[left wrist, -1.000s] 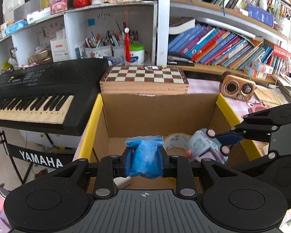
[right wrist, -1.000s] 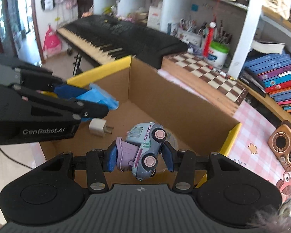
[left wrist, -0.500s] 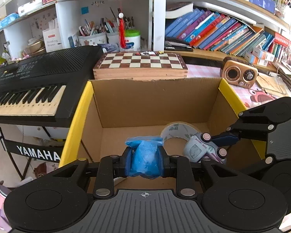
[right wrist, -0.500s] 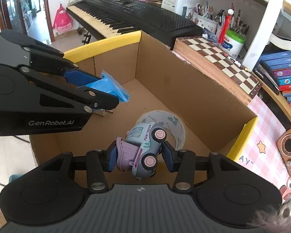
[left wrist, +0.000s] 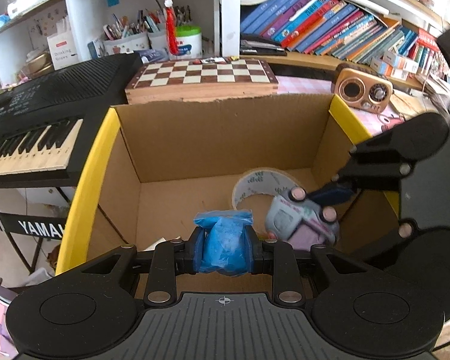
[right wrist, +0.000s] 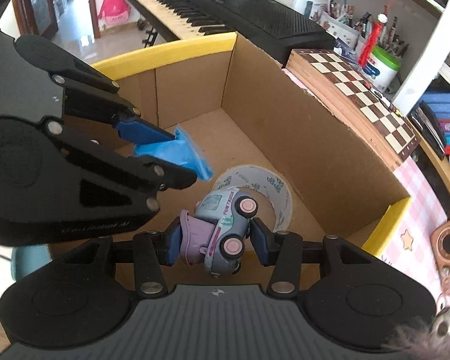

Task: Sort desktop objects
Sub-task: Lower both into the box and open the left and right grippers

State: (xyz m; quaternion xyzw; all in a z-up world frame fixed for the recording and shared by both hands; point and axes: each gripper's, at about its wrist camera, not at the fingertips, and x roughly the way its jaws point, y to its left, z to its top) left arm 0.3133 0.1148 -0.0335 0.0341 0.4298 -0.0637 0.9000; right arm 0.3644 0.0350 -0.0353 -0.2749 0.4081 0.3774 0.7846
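Note:
My left gripper (left wrist: 224, 247) is shut on a blue plastic packet (left wrist: 223, 244) and holds it inside the open cardboard box (left wrist: 213, 138). The packet also shows in the right wrist view (right wrist: 180, 153). My right gripper (right wrist: 214, 240) is shut on a grey and purple toy truck (right wrist: 219, 231) and holds it low in the box, above a roll of clear tape (right wrist: 273, 189). In the left wrist view the truck (left wrist: 300, 222) hangs to the right of the packet, in front of the tape roll (left wrist: 261, 183).
The box has yellow-taped side rims (left wrist: 87, 186). A black keyboard (left wrist: 33, 126) stands left of it, a chessboard box (left wrist: 201, 81) behind it, a small brown radio (left wrist: 363, 90) at the back right. Shelves hold books (left wrist: 330, 30) and pen cups.
Both grippers have moved lower and deeper into the box, each still holding its object. The toy truck now hangs close above the tape roll.

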